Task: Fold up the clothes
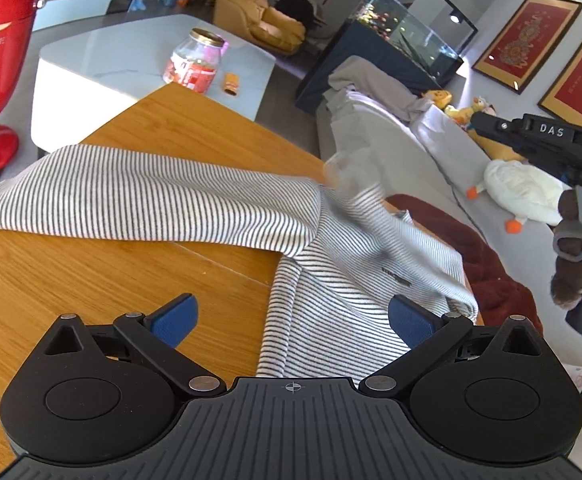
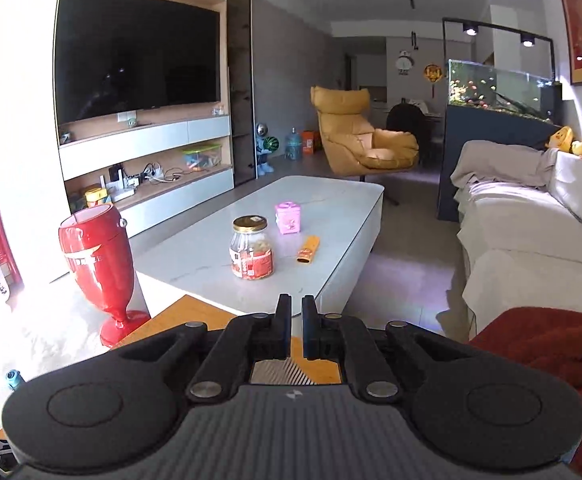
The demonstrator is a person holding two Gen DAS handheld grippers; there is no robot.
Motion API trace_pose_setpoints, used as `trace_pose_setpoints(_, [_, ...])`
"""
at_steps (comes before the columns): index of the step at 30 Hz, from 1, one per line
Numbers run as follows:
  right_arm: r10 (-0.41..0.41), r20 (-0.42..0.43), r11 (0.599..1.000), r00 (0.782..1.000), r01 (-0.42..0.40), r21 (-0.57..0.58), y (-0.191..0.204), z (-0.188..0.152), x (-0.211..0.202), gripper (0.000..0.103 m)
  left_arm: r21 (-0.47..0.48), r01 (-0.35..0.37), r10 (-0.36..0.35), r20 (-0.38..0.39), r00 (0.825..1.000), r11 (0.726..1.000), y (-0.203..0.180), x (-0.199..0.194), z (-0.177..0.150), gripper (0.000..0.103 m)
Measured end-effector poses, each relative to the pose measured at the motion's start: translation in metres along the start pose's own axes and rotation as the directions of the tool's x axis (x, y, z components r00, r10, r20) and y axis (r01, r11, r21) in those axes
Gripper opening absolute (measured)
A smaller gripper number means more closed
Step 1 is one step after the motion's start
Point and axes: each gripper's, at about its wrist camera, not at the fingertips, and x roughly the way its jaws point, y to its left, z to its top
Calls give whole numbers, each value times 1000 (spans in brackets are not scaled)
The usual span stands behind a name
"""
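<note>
The left claw (image 1: 293, 322) sits nearest the lens, its two blue-padded fingers (image 1: 173, 322) spread wide with nothing between them, hovering over the orange-brown wooden tabletop (image 1: 91, 280). Just ahead of it lies the grey-and-white striped knit garment (image 1: 151, 200): one long part stretches across the tabletop to the claw's left, while the body runs beneath the right-hand finger and spills over the tabletop's right edge; a small dark label is sewn on it, too small to read. Bare wood lies open ahead of the left-hand finger. Up and to the right, the other black handheld tool (image 1: 547, 140) shows the white letters "DAS". The right wrist view shows what the left does not: the right claw (image 2: 297, 330) has its black fingers drawn nearly together with a thin slit left, and nothing visibly pinched; a sliver of striped cloth (image 2: 279, 374) shows under its body, and beyond its tips is the tabletop's far edge. Ahead stands a white marble-look coffee table (image 2: 211, 248) carrying a gold-lidded glass jar with a red label (image 2: 251, 254), writing illegible. To its left stands a glossy red goblet-shaped floor vessel (image 2: 99, 260) with white lettering too blurred to read.
</note>
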Motion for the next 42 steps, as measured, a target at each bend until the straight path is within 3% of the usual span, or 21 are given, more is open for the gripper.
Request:
trace_pose_setpoints(3, [27, 9, 999, 1000, -27, 34, 4, -10, 6, 8, -52, 1, -1, 5, 1000, 999, 10, 2, 6, 103])
trace_pose_setpoints(7, [34, 37, 995, 999, -37, 90, -5, -27, -4, 54, -182, 14, -7, 38, 999, 983, 31, 11, 21, 103])
trace_pose_setpoints(8, [32, 36, 995, 999, -36, 96, -8, -35, -9, 59, -226, 9, 1, 42, 999, 974, 37, 15, 25, 103])
trace_pose_setpoints(12, [18, -13, 990, 1000, -16, 143, -24, -79, -22, 64, -409, -6, 33, 60, 998, 913, 62, 30, 39, 103])
trace_pose_setpoints(15, [-1, -44, 978, 999, 11, 208, -38, -115, -31, 66, -517, -37, 112, 115, 987, 855, 73, 32, 48, 100])
trace_pose_setpoints(17, [-18, -57, 966, 998, 32, 256, -47, -139, -34, 69, -559, -67, 172, 138, 975, 827, 78, 35, 53, 91])
trace_pose_setpoints(19, [-38, -80, 954, 996, 60, 292, -54, -162, -34, 69, -544, -136, 240, 124, 963, 828, 80, 43, 60, 56])
trace_pose_setpoints(20, [-51, -96, 948, 994, 78, 308, -58, -174, -33, 69, -523, -170, 268, 118, 956, 835, 79, 47, 64, 42])
trace_pose_setpoints(23, [-37, -98, 913, 994, 74, 400, -70, -196, -36, 69, -380, -259, 335, 148, 931, 888, 60, 53, 73, 19])
trace_pose_setpoints(27, [-32, -23, 898, 999, 38, 439, -76, -203, -45, 74, -158, -281, 315, 272, 909, 947, 5, 48, 86, 10])
trace_pose_setpoints(31, [-32, 8, 897, 999, 25, 441, -76, -203, -48, 74, 91, -245, 191, 394, 899, 965, -71, 44, 93, 8])
trace_pose_setpoints(34, [-43, 41, 887, 998, 19, 462, -78, -204, -52, 75, 288, -161, 41, 383, 923, 944, -129, 48, 74, 8])
trace_pose_setpoints(37, [-58, 72, 861, 996, 13, 508, -86, -206, -59, 78, 453, -29, -97, 253, 963, 891, -168, 64, 35, 8])
trace_pose_setpoints(40, [-64, 76, 827, 995, 11, 562, -100, -205, -63, 79, 546, 80, -162, 103, 981, 834, -183, 83, -5, 10])
trace_pose_setpoints(42, [-87, 82, 828, 993, 26, 560, -108, -200, -70, 79, 566, 115, -162, 32, 986, 816, -183, 92, -24, 17])
